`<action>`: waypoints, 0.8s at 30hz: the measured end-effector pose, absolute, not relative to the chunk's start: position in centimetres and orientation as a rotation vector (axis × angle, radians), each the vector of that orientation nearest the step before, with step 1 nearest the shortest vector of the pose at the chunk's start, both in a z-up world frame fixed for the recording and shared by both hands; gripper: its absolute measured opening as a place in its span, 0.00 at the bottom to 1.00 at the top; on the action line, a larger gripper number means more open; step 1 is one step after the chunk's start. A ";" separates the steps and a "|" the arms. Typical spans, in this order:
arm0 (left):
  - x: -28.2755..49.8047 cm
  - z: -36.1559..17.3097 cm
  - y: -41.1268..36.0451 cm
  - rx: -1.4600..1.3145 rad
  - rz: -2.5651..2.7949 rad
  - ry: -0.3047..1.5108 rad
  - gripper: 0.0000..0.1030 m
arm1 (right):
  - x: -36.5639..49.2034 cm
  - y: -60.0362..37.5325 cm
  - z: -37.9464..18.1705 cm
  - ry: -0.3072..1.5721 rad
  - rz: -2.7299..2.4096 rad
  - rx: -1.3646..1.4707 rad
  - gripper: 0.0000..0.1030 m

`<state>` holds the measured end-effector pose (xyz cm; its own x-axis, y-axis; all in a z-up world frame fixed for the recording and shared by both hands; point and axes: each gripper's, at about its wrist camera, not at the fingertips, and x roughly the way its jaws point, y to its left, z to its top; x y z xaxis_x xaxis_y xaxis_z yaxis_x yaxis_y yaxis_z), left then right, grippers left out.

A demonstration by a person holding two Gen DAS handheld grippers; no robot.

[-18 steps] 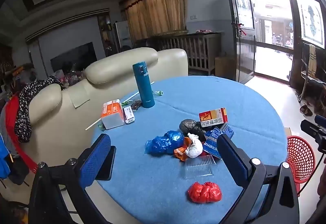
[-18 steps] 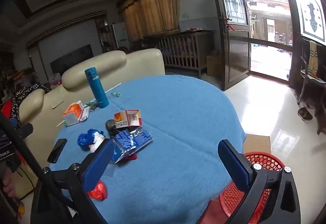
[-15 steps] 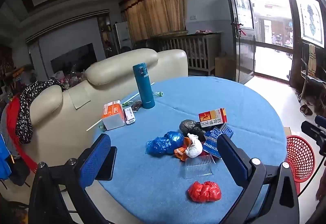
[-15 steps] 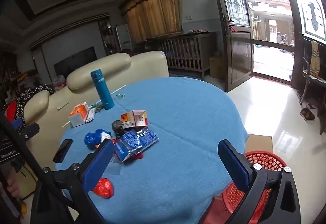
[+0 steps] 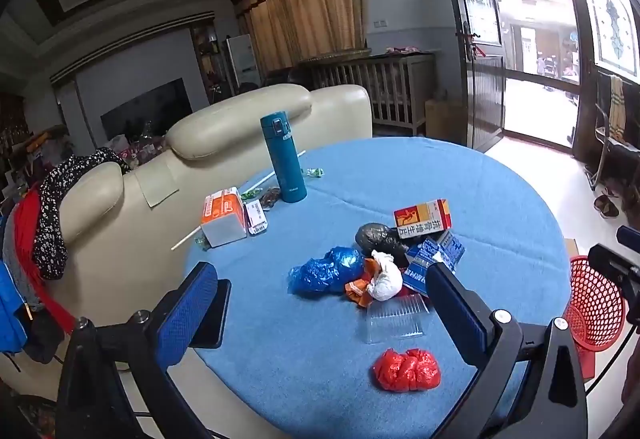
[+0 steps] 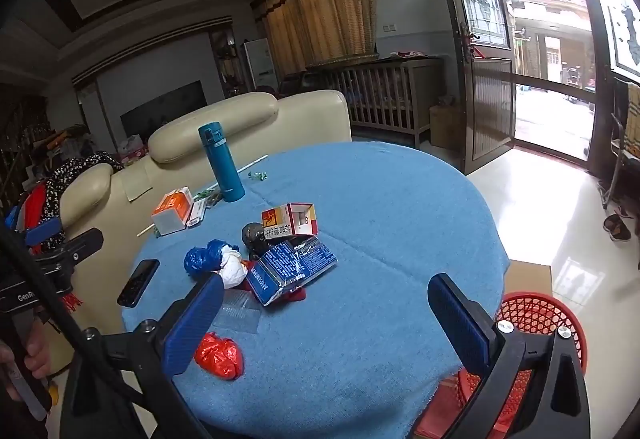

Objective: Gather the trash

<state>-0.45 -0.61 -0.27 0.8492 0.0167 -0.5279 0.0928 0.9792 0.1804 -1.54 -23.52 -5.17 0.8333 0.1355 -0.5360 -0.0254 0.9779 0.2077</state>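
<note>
Left wrist view shows the left gripper [image 5: 320, 303] with jaws wide apart and empty; the red crumpled bag [image 5: 406, 370] lies on the blue table [image 5: 500, 199] low between them. Right wrist view shows the right gripper [image 6: 326, 315] also wide, empty, the red basket [image 6: 538, 313] at lower right of the frame.

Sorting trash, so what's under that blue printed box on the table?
Something red pokes out beneath the blue printed box, which tilts on it. How much lies underneath, and what it is, stays covered.
</note>
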 end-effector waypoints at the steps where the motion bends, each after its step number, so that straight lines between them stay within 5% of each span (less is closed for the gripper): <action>1: -0.4 -0.4 -0.6 0.205 -0.041 0.561 1.00 | -1.4 -23.5 -5.4 0.583 0.081 0.196 1.00; 24: -0.1 -2.4 -1.0 0.219 -0.055 0.618 1.00 | -1.1 -22.9 -6.2 0.603 0.064 0.185 1.00</action>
<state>-0.10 -0.99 -2.38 0.8142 0.0145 -0.5804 0.1160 0.9755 0.1871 -1.11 -22.95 -6.22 0.8220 0.1135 -0.5580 -0.0055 0.9815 0.1915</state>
